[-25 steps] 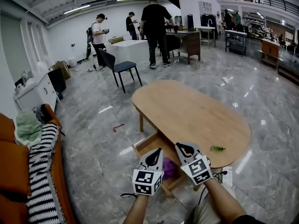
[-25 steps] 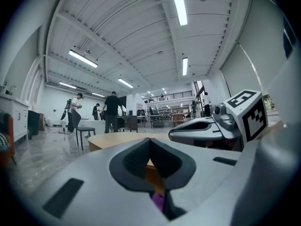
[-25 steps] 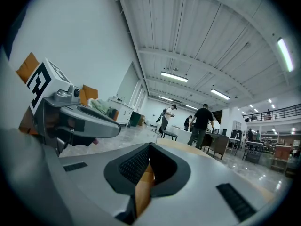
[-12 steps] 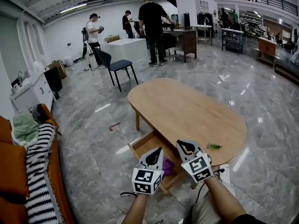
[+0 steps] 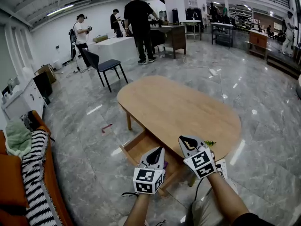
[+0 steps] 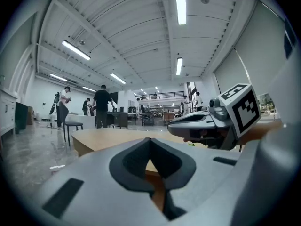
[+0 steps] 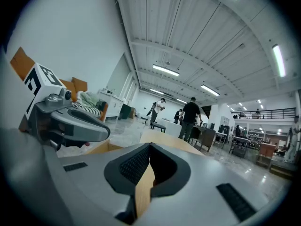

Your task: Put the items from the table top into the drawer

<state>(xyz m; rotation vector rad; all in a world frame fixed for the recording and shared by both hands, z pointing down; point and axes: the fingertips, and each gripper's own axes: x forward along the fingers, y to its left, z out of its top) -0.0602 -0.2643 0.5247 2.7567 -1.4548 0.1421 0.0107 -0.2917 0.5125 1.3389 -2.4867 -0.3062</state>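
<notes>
The head view showed a green item point(image 5: 209, 143) on the bench point(image 5: 174, 107), above the open drawer point(image 5: 135, 146). Their own views showed the left claw point(image 6: 150, 142) and the right claw point(image 7: 150, 148) closed and empty.

A small green item point(image 5: 209, 143), leafy-looking but too small to name more closely, is lying flat on the oval wooden desk point(image 5: 178, 107), right at the desk's near rim. The light wooden drawer point(image 5: 140, 147) is standing pulled out from under the desk's near left end. It is hanging level above the grey floor, with its open top facing up and its pale bottom showing.
</notes>
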